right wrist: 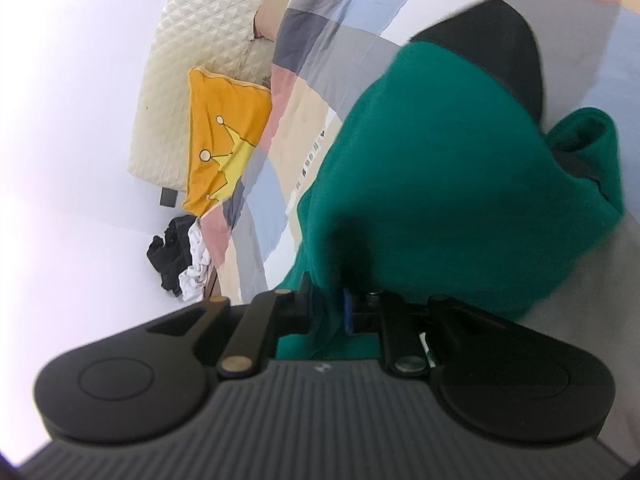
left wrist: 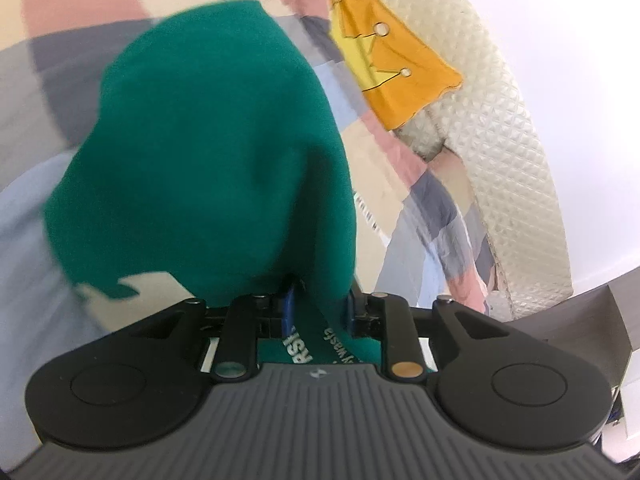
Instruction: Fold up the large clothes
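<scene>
Left gripper [left wrist: 320, 300]: clenched on a fold of the green garment [left wrist: 208, 152]; white lettering shows on the cloth bunched between the fingers.
Right gripper [right wrist: 328, 304]: clamped on the garment [right wrist: 432, 184] too, with cloth pinched between the blue pads.
Garment place: held up off the bed [left wrist: 404, 168], hanging out from both grippers over the patchwork cover.
Garment axis: in the left view its length runs from the near fingers toward the far left; in the right view it runs far and right, ending in a black band [right wrist: 504, 56] and a rolled cuff.
Edges: the garment's right edge falls straight to the left gripper; its lower left edge is ragged and blurred.
Room: bare cover lies left and far of the garment in the left view.
Surroundings: an orange pillow [left wrist: 392, 64] leans on the quilted headboard [left wrist: 504, 128] at the bed's far side; dark and white clothes [right wrist: 180, 256] are heaped beside the bed by the wall.
</scene>
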{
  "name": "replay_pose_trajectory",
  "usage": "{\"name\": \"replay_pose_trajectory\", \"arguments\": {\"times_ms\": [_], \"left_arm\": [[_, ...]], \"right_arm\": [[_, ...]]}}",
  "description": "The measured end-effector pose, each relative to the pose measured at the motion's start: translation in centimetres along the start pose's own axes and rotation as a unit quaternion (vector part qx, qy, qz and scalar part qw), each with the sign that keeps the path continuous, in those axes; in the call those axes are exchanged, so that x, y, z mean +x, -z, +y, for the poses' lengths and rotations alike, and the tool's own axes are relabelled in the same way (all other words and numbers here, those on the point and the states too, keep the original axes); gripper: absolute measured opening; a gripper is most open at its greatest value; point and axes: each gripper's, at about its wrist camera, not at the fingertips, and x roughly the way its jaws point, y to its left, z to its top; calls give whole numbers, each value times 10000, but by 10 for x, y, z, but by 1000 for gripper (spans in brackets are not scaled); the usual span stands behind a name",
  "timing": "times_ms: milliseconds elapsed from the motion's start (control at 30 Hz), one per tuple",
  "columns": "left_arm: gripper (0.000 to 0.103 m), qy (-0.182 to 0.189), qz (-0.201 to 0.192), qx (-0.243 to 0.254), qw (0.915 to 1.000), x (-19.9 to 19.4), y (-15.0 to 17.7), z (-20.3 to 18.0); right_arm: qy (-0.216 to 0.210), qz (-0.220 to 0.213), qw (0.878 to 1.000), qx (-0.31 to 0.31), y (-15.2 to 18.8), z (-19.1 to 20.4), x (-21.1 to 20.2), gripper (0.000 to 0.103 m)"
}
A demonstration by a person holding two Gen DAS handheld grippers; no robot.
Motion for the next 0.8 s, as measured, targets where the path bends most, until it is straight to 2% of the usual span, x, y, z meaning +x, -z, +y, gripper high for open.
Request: {"name": "replay_pose_trajectory", "arguments": {"times_ms": [267,533,700,733,767,800], "left_arm": [[30,488,-79,528,9974,50,-18,6],[29,518,29,707,9962,94,-28,20],[30,587,124,799,9950,94,-29,17],[34,624,138,788,9948,92,-29,17],[45,701,150,813,9941,88,-28,16],[53,802,165,860,9929,84,-26,14]], "right_arm": [[-152,-42,9999,13,-28,-17,47,20],[-149,-90,9994,-293,-33,-26,80,18],[-121,-117,9987,-480,-31,-24,79,19],[-119,-91,9988,-456,-31,-23,78,19],[-127,-60,9991,-410,-32,-23,76,20],[-154,-18,9992,-356,-34,-22,73,24]]}}
